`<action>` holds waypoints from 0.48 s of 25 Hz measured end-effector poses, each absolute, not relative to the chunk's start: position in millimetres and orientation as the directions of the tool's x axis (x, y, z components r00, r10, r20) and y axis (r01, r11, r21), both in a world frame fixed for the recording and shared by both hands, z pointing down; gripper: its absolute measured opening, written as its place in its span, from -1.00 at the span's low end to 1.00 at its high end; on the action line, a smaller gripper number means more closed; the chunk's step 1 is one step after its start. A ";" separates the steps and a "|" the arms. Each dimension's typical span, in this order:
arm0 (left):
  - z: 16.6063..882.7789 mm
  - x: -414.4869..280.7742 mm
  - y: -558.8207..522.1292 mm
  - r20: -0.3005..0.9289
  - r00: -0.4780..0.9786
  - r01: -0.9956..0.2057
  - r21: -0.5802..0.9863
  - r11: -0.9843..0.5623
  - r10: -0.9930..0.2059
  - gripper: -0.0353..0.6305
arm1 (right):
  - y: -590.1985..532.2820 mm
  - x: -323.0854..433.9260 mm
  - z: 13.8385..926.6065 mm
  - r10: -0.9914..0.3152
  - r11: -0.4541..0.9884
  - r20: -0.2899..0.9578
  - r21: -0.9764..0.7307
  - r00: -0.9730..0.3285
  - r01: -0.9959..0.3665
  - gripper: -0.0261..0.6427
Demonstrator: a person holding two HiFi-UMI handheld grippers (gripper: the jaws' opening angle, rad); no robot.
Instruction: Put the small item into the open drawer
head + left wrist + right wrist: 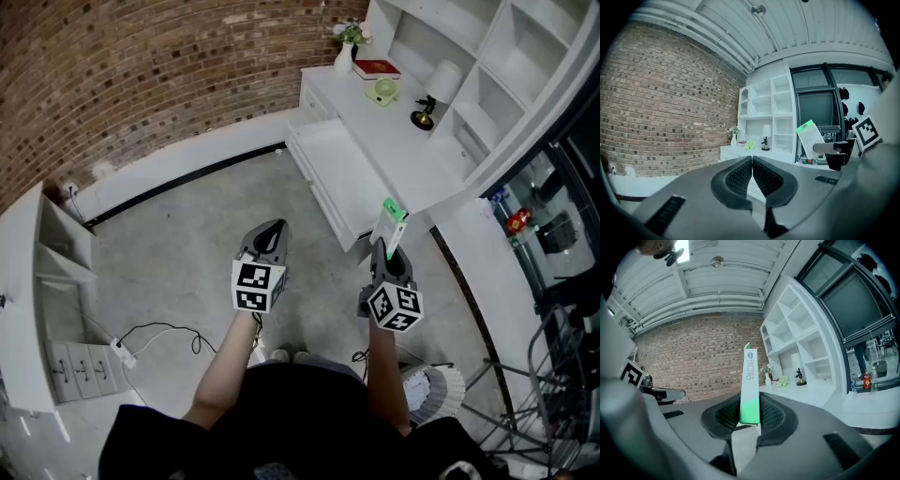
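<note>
A flat white and green packet (750,385) stands upright between the pads of my right gripper (750,414), which is shut on it. In the head view that packet (389,223) sticks up from the right gripper (382,251), just in front of the open white drawer (339,178) of the cabinet. My left gripper (752,176) is shut with nothing in it; it hangs over the floor to the left of the right one (272,236). From the left gripper view the packet (811,138) shows at the right.
On the white cabinet top (398,141) stand a vase (345,58), a red book (376,68), a green item (384,91) and a small lamp (424,114). White shelving (469,56) rises behind. A low shelf unit (42,281) and a cable (155,333) lie at left. A brick wall (141,75) runs behind.
</note>
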State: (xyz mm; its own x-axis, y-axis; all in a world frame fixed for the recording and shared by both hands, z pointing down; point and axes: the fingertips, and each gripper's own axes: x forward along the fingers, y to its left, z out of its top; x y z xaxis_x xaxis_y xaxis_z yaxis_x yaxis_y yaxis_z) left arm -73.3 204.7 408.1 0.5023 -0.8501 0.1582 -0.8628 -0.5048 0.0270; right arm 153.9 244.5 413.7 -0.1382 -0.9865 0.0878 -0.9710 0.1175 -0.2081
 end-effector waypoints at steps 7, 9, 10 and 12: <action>420.4 -92.4 202.0 0.173 0.506 -0.860 0.023 -0.510 -0.845 -0.82 | 243.5 143.4 420.4 -0.992 0.085 0.074 -0.230 -0.105 -0.970 -0.68; 425.0 -96.4 200.0 0.181 0.507 -0.859 0.024 -0.512 -0.843 -0.82 | 242.3 143.0 422.6 -0.993 0.076 0.075 -0.239 -0.096 -0.968 -0.68; 426.7 -98.3 198.0 0.183 0.506 -0.860 0.026 -0.510 -0.843 -0.82 | 240.3 142.8 423.3 -0.993 0.074 0.076 -0.240 -0.094 -0.968 -0.68; 429.1 -101.5 191.6 0.184 0.501 -0.863 0.032 -0.504 -0.846 -0.82 | 233.4 142.2 424.2 -0.992 0.075 0.078 -0.237 -0.096 -0.969 -0.68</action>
State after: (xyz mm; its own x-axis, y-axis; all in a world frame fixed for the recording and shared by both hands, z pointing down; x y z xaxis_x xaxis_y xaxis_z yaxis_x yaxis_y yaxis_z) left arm -101.5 191.6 429.1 0.5007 -0.8459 0.1835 -0.8631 -0.5039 0.0324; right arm 142.2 233.4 424.2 -0.0960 -0.9923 0.0783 -0.9687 0.0751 -0.2366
